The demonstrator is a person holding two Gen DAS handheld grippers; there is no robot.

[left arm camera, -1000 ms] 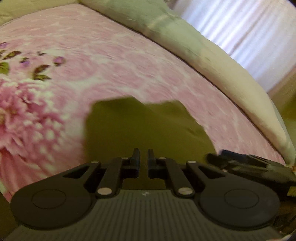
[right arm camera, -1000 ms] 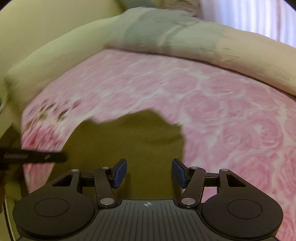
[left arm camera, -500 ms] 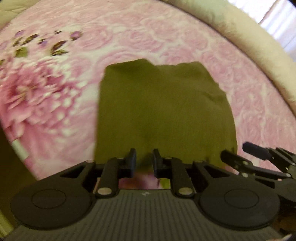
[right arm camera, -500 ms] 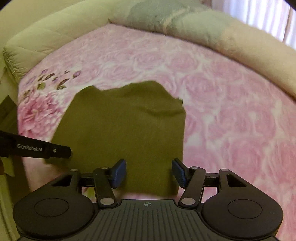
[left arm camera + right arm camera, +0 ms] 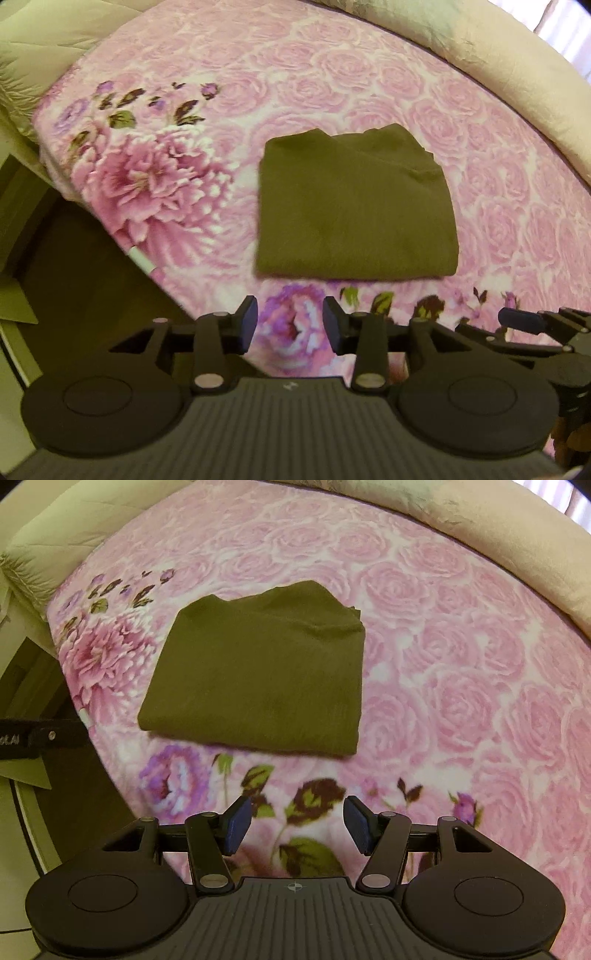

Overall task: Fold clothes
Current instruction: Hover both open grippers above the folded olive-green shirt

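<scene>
An olive-green garment point(image 5: 354, 210) lies folded into a flat rectangle on the pink flowered bedspread point(image 5: 332, 81). The same garment point(image 5: 258, 672) shows in the right wrist view, left of centre. My left gripper point(image 5: 290, 325) hangs above the bedspread on the near side of the garment, its jaws opening, nothing between them. My right gripper point(image 5: 297, 827) also hovers short of the garment's near edge, open and empty. Part of the right gripper point(image 5: 535, 325) shows at the right edge of the left wrist view, and part of the left gripper point(image 5: 40, 734) shows at the left edge of the right wrist view.
A cream quilt point(image 5: 498, 66) is bunched along the far and right sides of the bed point(image 5: 498, 524). The bed's left edge point(image 5: 140, 258) drops to a dark floor point(image 5: 74, 277). Pale furniture point(image 5: 22, 812) stands at the lower left.
Both grippers rose and pulled back from the garment, which now lies whole and smaller in view. The left jaws went from shut to parted; the right jaws kept their gap.
</scene>
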